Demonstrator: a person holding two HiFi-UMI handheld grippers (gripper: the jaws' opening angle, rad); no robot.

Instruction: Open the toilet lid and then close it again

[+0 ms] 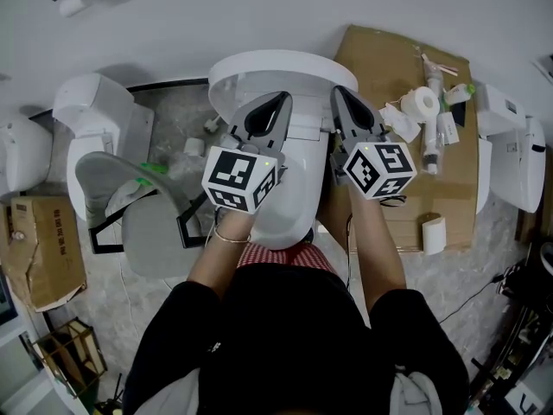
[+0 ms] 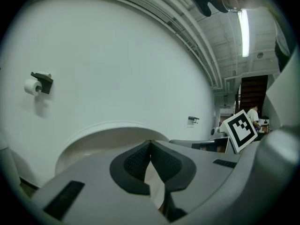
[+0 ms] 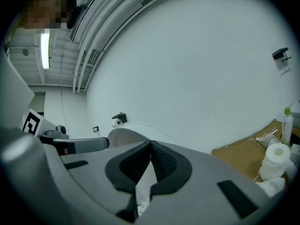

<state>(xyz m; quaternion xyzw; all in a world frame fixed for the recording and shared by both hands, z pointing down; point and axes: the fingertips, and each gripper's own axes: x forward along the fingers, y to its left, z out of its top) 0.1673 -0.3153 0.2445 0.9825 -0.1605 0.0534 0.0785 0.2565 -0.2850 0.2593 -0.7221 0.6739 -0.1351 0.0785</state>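
Left hand-held gripper [image 1: 278, 102] and right hand-held gripper [image 1: 341, 95] are held shut, empty, near the toilet lid [image 1: 276, 66], likely for pushing.

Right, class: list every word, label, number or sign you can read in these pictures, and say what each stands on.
Nothing here can be read.
Marker cube on the left tool: black and white squares, no letters.
Marker cube on the right tool: the same.
Cardboard box on the floor: faint print, too blurred to read.
Bottles on the cardboard sheet: labels too small to read.
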